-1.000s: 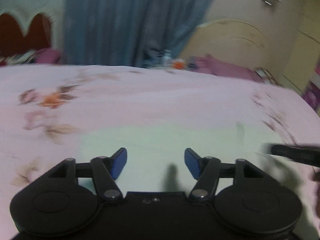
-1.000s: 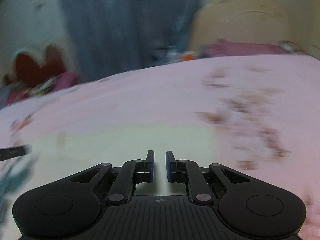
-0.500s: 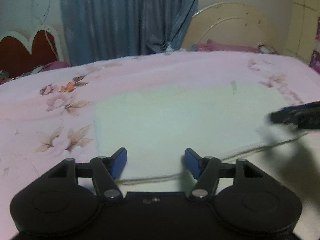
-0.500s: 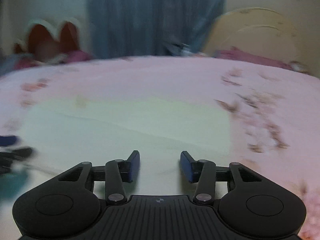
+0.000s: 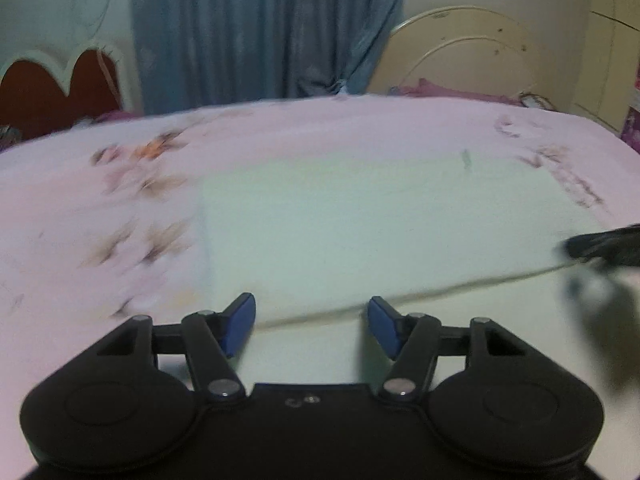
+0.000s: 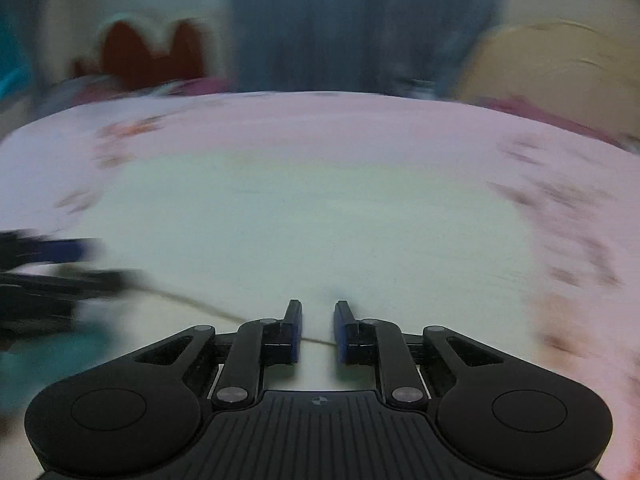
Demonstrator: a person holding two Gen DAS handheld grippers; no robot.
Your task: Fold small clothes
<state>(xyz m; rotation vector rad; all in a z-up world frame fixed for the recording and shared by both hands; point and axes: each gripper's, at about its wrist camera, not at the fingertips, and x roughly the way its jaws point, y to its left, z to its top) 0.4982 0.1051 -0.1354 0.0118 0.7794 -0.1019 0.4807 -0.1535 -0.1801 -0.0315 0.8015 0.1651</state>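
A pale green cloth [image 5: 380, 224] lies flat on the pink floral bedsheet [image 5: 80, 208], with a folded layer whose near edge runs across just ahead of my fingers. My left gripper [image 5: 312, 320] is open and empty, its blue fingertips [image 5: 240, 320] above that edge. In the right wrist view the same cloth [image 6: 320, 220] fills the middle. My right gripper [image 6: 318, 328] has its jaws narrowed to a small gap over the fold edge; whether cloth is between them is unclear. The right gripper shows at the left view's right edge [image 5: 604, 244].
A blue curtain [image 5: 260, 28] hangs behind the bed. A red heart-shaped headboard [image 5: 52, 92] stands at the far left, a cream headboard [image 5: 480, 52] at the far right. The left gripper shows blurred at the right view's left edge [image 6: 44, 272].
My right gripper's jaws have narrowed from wide open to a small gap. Both grippers have shifted over the cloth's fold edge; the left stays open.
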